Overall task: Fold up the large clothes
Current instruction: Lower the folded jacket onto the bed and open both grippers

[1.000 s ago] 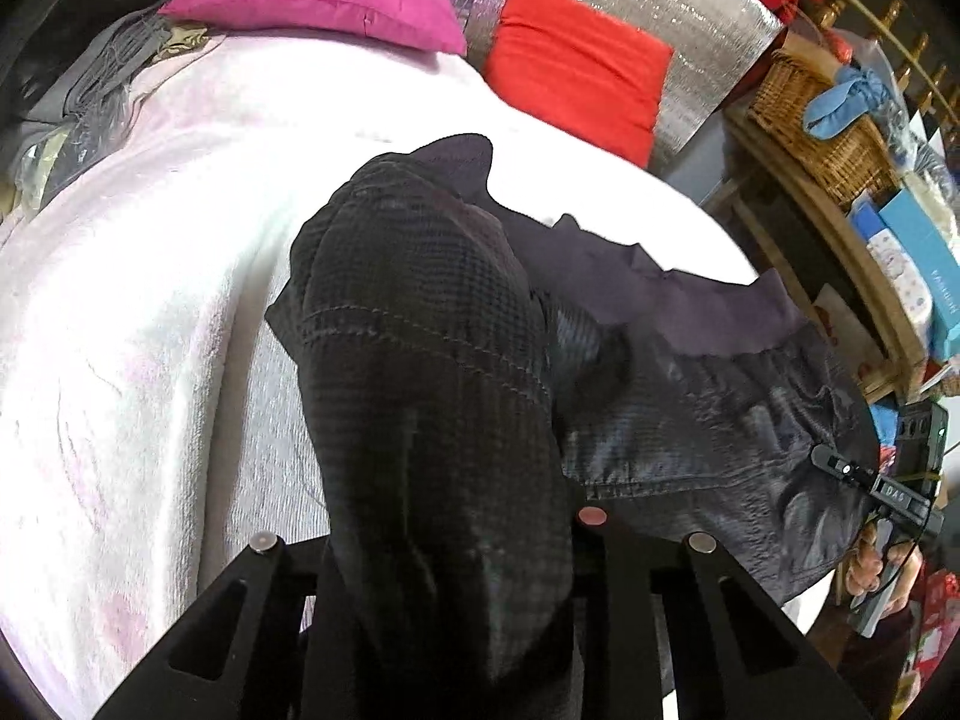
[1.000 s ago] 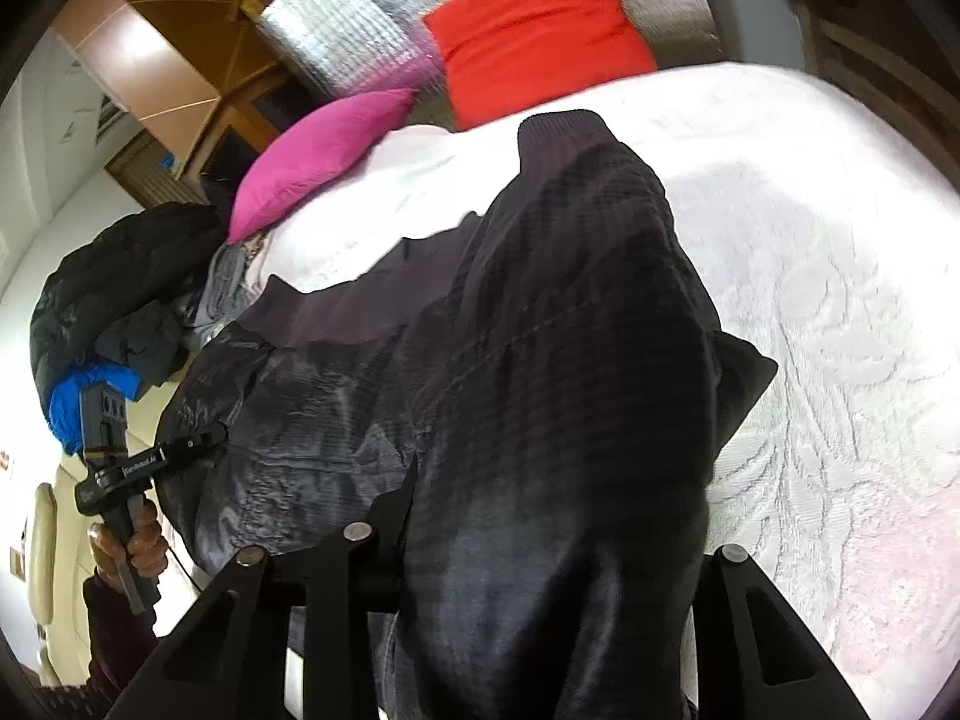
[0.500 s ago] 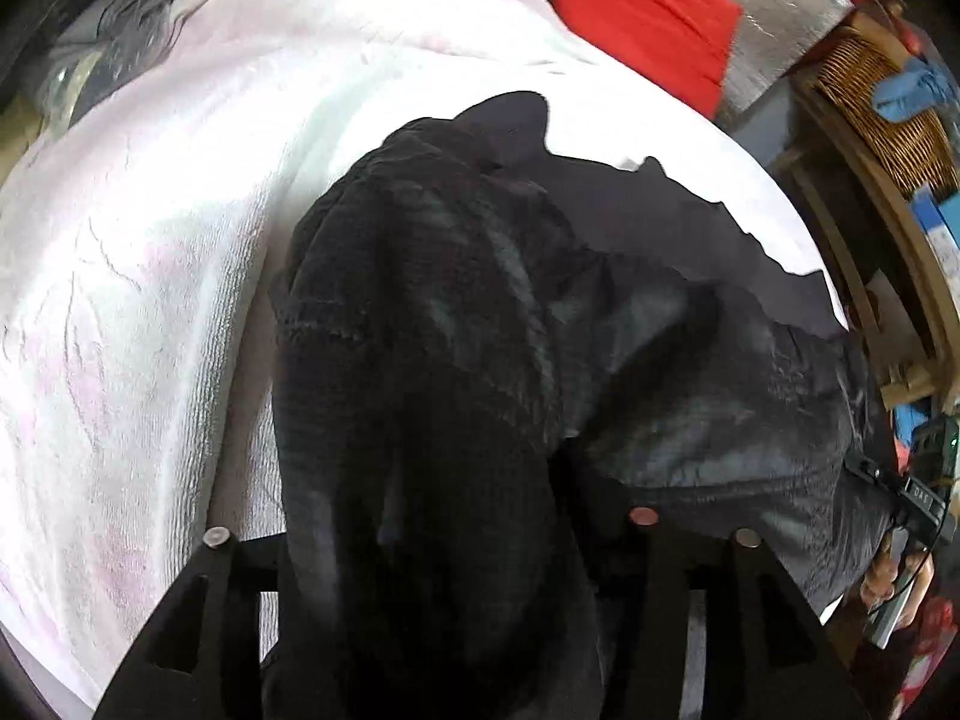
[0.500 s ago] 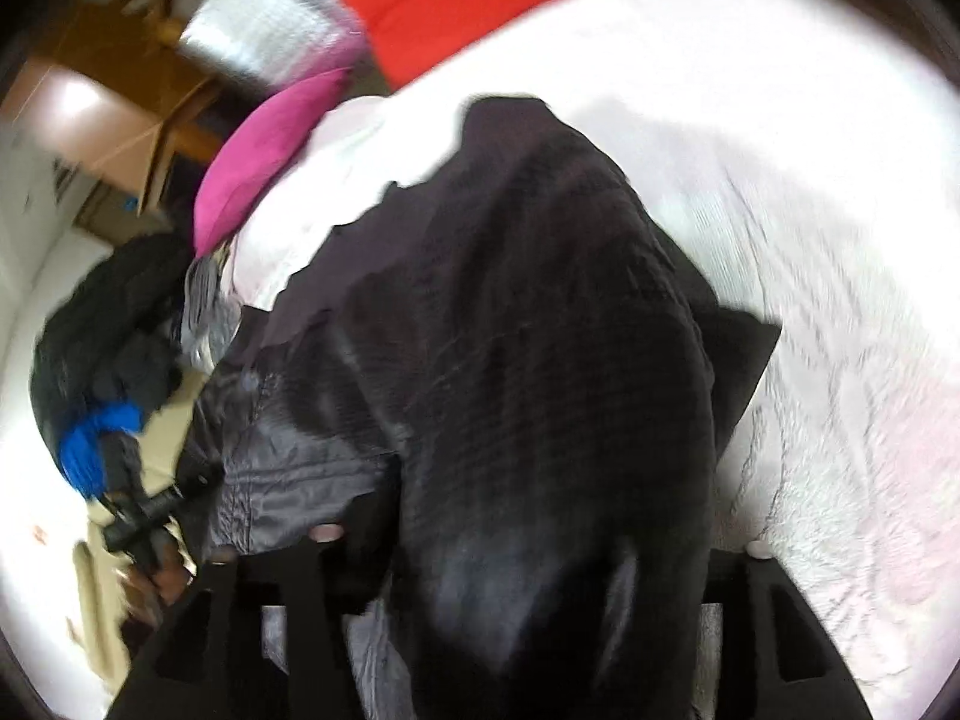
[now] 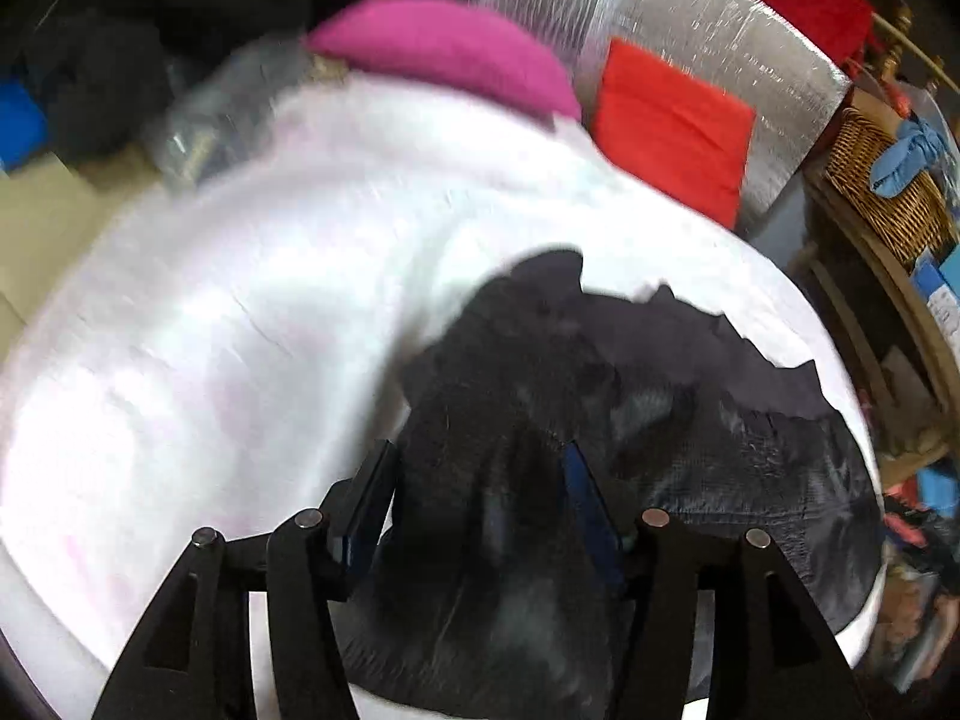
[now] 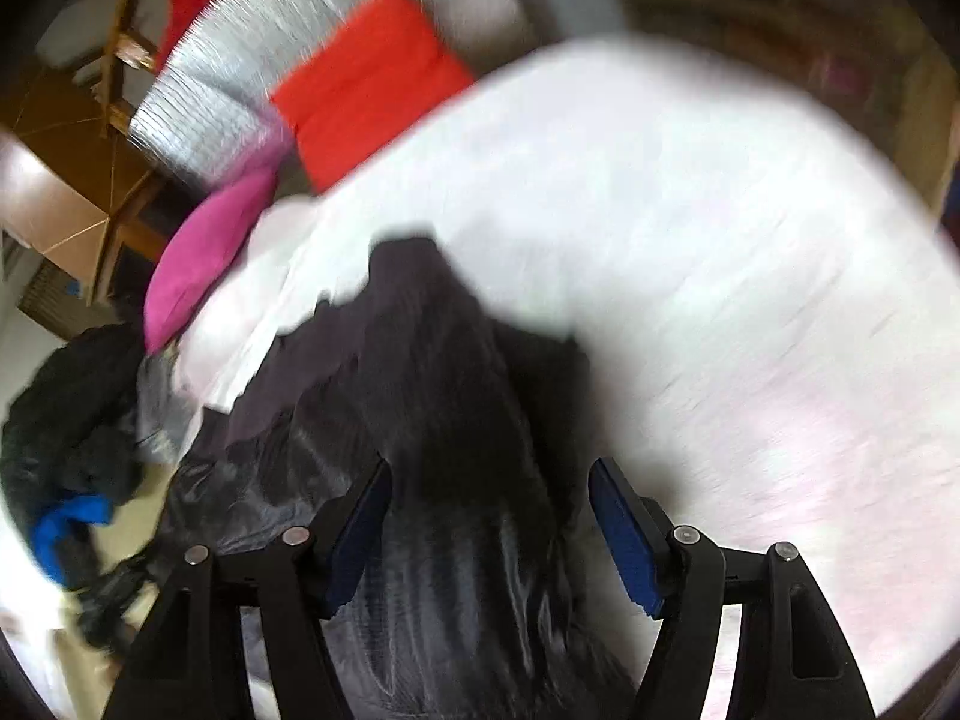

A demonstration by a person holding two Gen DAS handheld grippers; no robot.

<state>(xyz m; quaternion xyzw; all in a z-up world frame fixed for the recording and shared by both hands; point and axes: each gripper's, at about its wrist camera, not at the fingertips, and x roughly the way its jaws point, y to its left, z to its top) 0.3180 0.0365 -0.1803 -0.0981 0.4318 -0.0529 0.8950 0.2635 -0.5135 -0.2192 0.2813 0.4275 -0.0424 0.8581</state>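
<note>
Jacket lies dark and bunched on the white bed, its near end between your tongs. Your left gripper and right gripper both gape wide, pinching nothing. Next, I think, you smooth it and pick a new edge.

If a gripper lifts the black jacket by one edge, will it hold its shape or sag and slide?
Likely floppy: the black jacket lies crumpled in soft folds on the white bedspread. Its sheen in the right wrist view suggests thin, slick fabric that could slip. It is probably light for its size.
</note>
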